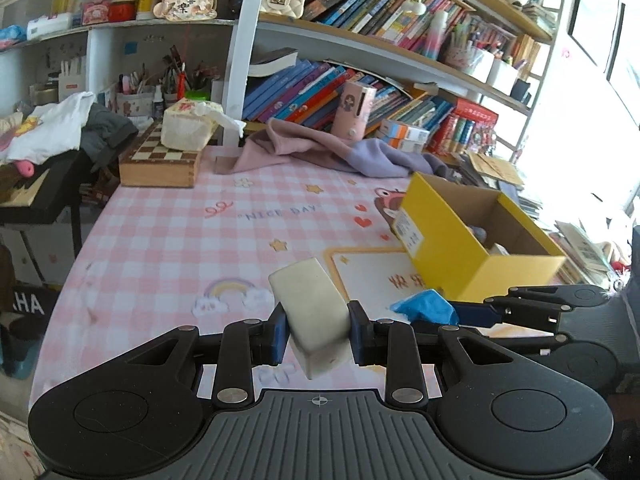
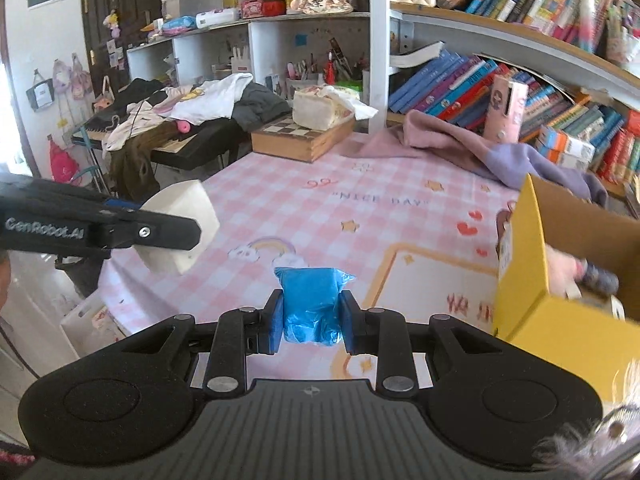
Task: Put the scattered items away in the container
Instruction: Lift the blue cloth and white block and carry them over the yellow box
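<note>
A cream-white rectangular block (image 1: 310, 312), smooth with rounded edges, sits tilted in the left claw (image 1: 318, 336), clamped between its blue pads above the pink checked bench (image 1: 168, 232). The right claw (image 2: 312, 326) pinches a crinkled blue packet (image 2: 312, 304). The open yellow box (image 1: 452, 248) stands at two o'clock.

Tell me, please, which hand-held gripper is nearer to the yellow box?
Right. The right hand-held gripper, carrying the blue packet, is just beside the yellow box. The left hand-held gripper, holding the white block, sits farther away.
</note>
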